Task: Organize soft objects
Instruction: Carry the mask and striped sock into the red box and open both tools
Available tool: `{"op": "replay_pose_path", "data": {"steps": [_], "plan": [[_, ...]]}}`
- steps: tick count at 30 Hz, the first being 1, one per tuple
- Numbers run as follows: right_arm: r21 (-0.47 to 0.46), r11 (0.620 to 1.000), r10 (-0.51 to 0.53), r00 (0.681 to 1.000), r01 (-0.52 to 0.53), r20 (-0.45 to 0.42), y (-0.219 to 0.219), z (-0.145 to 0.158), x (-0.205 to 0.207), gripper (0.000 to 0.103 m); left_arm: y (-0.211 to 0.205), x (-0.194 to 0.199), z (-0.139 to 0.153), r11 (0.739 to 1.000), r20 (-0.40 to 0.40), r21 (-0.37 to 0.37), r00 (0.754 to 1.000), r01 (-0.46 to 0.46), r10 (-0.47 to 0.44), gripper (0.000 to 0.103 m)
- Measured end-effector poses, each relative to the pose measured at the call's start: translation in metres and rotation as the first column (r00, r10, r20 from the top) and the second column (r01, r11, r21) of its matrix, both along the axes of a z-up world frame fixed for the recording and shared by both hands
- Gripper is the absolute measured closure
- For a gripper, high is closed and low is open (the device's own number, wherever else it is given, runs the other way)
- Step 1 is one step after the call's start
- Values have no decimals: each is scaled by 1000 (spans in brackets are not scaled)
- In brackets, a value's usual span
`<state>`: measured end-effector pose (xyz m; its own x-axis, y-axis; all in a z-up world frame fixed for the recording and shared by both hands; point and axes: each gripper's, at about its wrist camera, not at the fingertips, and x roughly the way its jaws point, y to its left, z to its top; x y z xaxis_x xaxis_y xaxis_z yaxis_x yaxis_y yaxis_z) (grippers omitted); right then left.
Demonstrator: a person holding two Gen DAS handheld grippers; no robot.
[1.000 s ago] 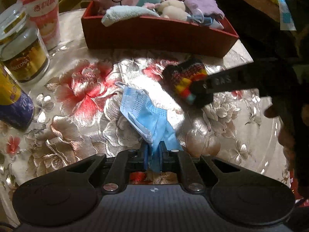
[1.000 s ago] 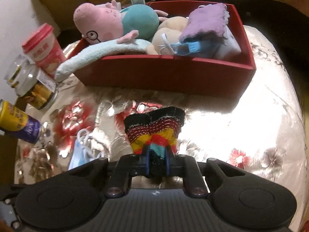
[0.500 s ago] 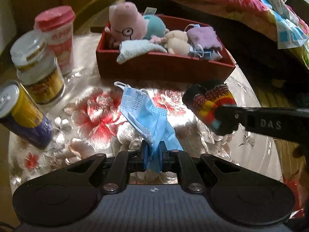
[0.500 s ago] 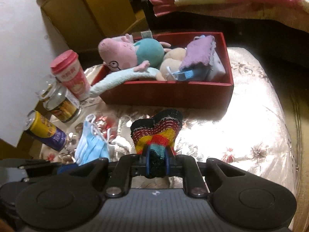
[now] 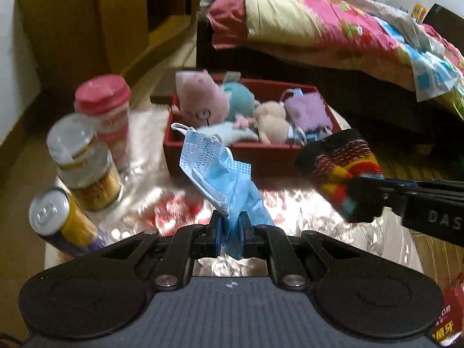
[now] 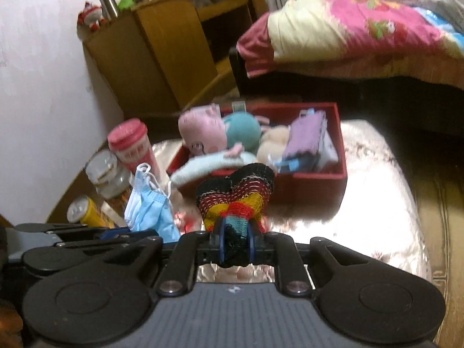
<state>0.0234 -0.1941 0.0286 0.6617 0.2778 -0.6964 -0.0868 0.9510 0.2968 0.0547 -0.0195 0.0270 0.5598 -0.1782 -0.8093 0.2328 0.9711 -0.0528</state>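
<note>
My left gripper [image 5: 231,230] is shut on a blue face mask [image 5: 216,169] and holds it in the air above the floral table. My right gripper [image 6: 235,239] is shut on a striped knitted pouch [image 6: 237,197], also lifted; it shows in the left wrist view [image 5: 337,168] at the right. The mask shows in the right wrist view [image 6: 149,206] at the left. A red box [image 5: 261,155] at the table's far side holds a pink pig plush [image 5: 200,100], a teal plush, a beige plush and a purple cloth [image 5: 307,111].
A pink-lidded cup [image 5: 105,110], a glass jar [image 5: 81,162] and a yellow can [image 5: 62,221] stand along the table's left side. A bed with a colourful quilt [image 5: 333,26] lies behind the table. A wooden cabinet [image 6: 174,46] stands at the back left.
Both grippers have risen and pulled back from the table, lifting the mask and the knitted pouch off the cloth. The red box now looks farther and lower.
</note>
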Motion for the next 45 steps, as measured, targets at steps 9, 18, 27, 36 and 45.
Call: {"op": "replay_pose_path", "data": {"steps": [9, 18, 27, 36, 45], "plan": [[-9, 1000, -21, 996, 22, 90, -2, 20, 4, 103, -10, 6, 10, 1000, 56, 23, 998, 0, -1, 95], [-18, 997, -76, 987, 79, 141, -11, 27, 32, 103, -21, 33, 17, 1000, 101, 30, 995, -8, 5, 95], [-12, 993, -113, 981, 116, 155, -27, 26, 61, 103, -27, 62, 13, 1000, 116, 19, 993, -22, 19, 95], [-37, 990, -130, 978, 138, 166, -35, 21, 84, 103, -30, 81, 1, 1000, 113, 12, 993, -25, 23, 94], [-44, 989, -136, 979, 144, 149, -35, 6, 118, 103, -50, 121, -1, 999, 139, 36, 990, -8, 3, 93]]}}
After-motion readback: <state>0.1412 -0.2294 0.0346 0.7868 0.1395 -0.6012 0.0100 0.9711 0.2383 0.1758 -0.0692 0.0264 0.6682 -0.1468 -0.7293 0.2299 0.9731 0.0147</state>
